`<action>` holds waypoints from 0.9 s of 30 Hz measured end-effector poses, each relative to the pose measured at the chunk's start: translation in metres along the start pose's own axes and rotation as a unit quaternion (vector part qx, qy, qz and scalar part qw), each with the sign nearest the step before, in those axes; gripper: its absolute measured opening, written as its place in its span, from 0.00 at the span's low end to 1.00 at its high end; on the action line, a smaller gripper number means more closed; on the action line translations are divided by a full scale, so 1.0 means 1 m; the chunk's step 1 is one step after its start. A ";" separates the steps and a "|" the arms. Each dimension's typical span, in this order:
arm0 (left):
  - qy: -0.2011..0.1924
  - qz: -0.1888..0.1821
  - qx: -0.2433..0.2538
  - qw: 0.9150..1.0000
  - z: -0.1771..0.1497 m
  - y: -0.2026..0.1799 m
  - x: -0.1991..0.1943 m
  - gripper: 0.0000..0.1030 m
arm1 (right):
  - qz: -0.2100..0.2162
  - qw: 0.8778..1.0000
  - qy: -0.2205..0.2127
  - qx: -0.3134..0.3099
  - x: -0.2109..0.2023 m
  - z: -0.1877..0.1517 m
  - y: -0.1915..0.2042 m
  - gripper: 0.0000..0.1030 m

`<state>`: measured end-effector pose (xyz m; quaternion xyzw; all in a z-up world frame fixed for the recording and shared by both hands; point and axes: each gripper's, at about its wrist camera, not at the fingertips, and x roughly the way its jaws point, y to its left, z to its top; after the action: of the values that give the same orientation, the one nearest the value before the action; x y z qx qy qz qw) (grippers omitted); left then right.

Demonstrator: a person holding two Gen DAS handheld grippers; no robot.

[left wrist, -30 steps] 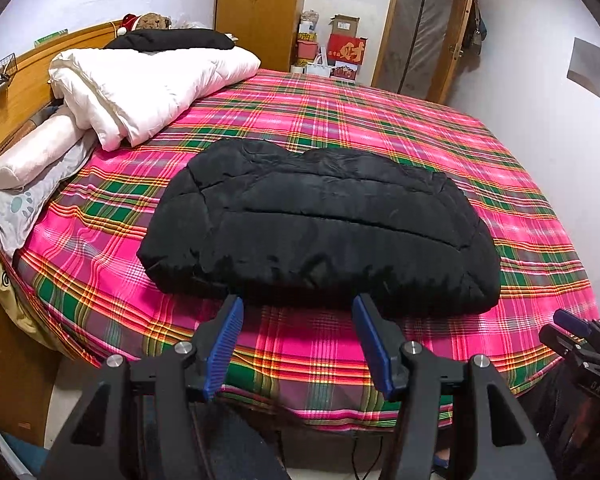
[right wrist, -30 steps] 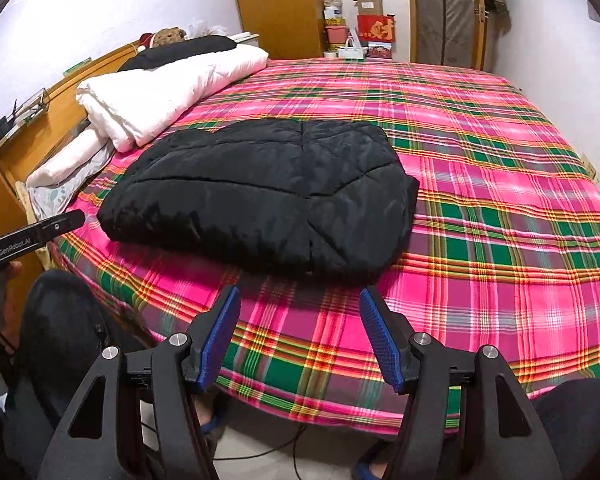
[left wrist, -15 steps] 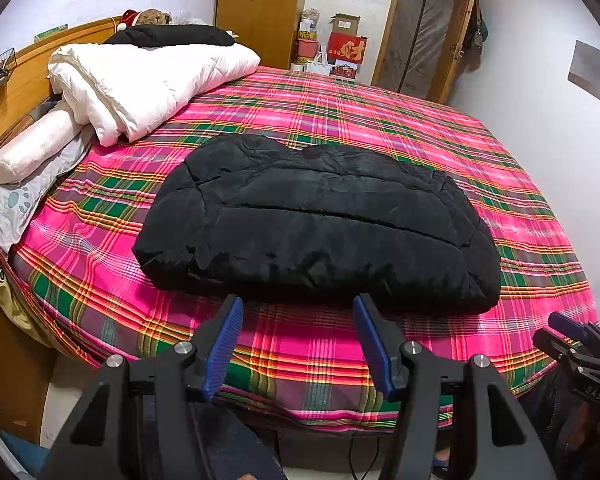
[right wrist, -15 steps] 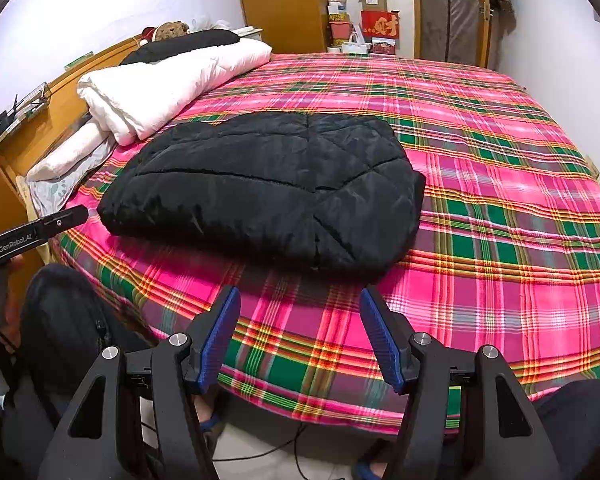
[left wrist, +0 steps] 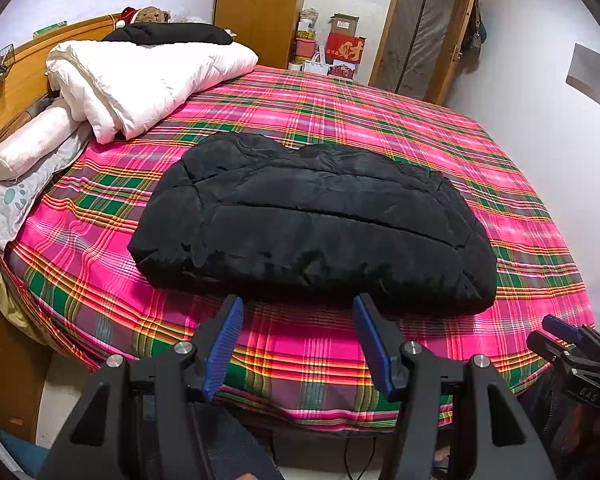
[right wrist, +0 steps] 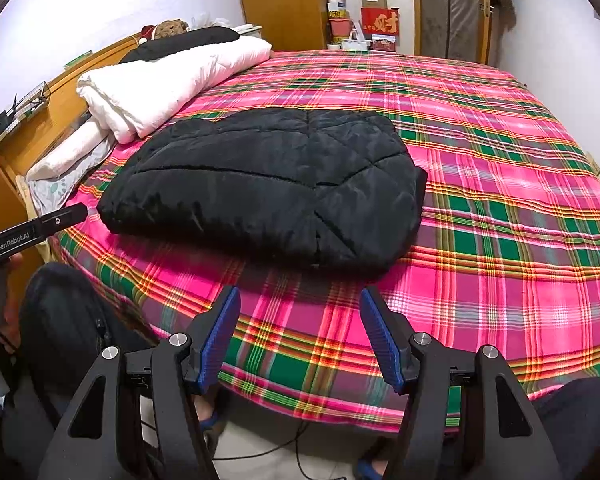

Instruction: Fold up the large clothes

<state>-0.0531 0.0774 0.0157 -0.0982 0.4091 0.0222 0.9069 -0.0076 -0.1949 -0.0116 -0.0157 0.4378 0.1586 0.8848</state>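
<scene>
A: What do we have in front of us, biggest first?

B: We see the bed [left wrist: 340, 120], spread with a pink and green plaid sheet. A white duvet [left wrist: 148, 76] is bundled along its headboard edge, with a black pillow [left wrist: 172, 34] behind it.

A: And the garment?

B: We have the black padded jacket [left wrist: 312, 224] folded into a thick rectangle, lying flat on the sheet close to the bed's near edge, nearer the headboard side than the far one. From the right camera it [right wrist: 268, 184] sits just beside the duvet's lower end.

A: Our grippers?

B: We hold both off the bed's near edge, apart from the jacket. The left gripper [left wrist: 298, 322] has its jaws spread and empty; the right gripper [right wrist: 300, 312] is likewise released, gripping nothing.
</scene>
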 end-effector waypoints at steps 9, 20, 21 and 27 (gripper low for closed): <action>0.001 -0.003 -0.001 1.000 0.000 0.000 0.000 0.58 | 0.001 1.000 0.001 0.001 0.000 0.000 0.000 0.61; 0.000 -0.008 -0.004 1.000 0.000 0.000 0.000 0.57 | 0.001 1.000 0.001 0.001 0.001 0.000 0.001 0.61; 0.000 -0.007 -0.004 1.000 0.000 0.000 0.001 0.58 | 0.001 1.000 0.001 0.001 0.000 0.000 0.001 0.61; -0.003 -0.010 -0.005 1.000 0.000 0.000 0.000 0.58 | 0.001 1.000 0.001 0.001 0.001 0.000 0.001 0.61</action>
<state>-0.0528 0.0773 0.0157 -0.1066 0.4053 0.0159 0.9078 -0.0074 -0.1936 -0.0118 -0.0145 0.4387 0.1587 0.8844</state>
